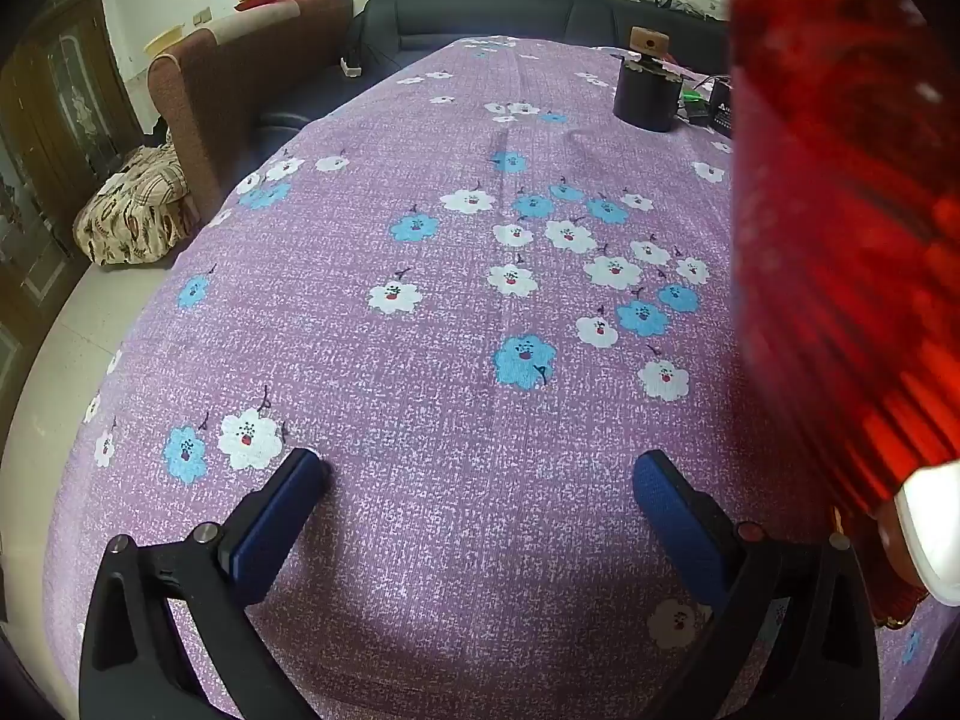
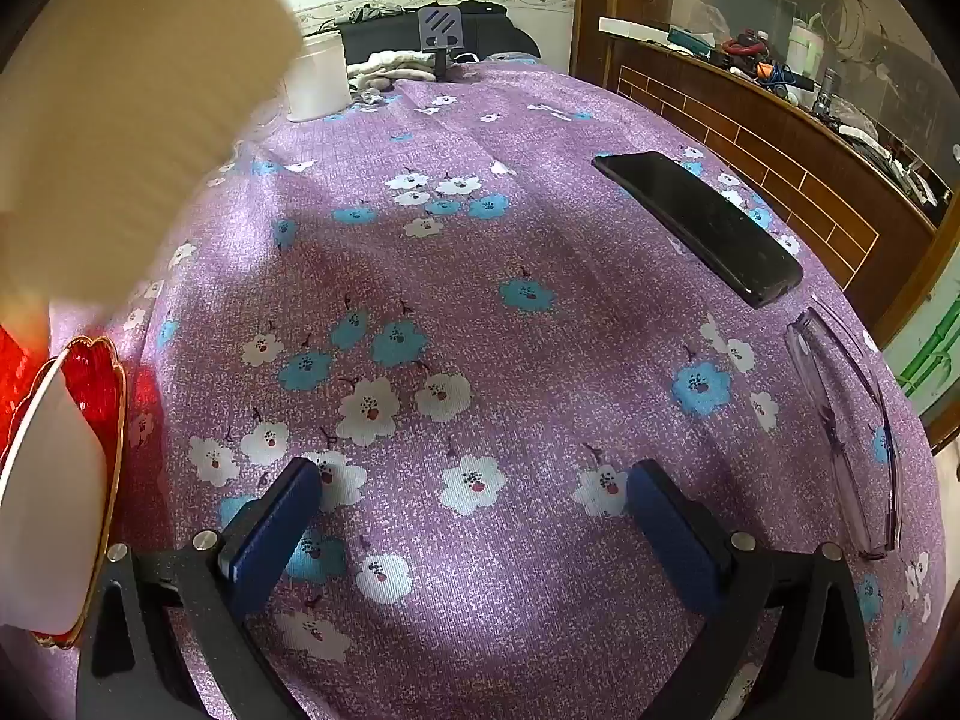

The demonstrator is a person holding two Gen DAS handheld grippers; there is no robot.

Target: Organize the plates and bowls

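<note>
**So, both grippers wide open, dishes stacked off at the edge**

Right now your dishes sit between the two views. From the right wrist camera you get a red plate with a gold scalloped rim at the far left edge, and a white bowl resting on it, also gold-rimmed. The left wrist camera catches the same pair at its far right: a big blurry red mass very close to the lens, with a sliver of white at the bottom of it. Too blurred to say much more there.

Your left hand-held gripper hangs over the purple flowered cloth on the counter, blue pads spread wide, nothing between them. Your right hand-held gripper is the same deal: jaws fully apart, just cloth underneath. Neither one touches the dishes.

Further out on your right-side view, a black phone lies flat toward the far right of the counter, and a clear plastic lid-like piece lies near the right edge, closer to you than the phone. A white cylinder stands at the far end. On the left-side view a dark round container with a wooden knob on top stands at the far end, with a dark sofa behind the counter.
</note>
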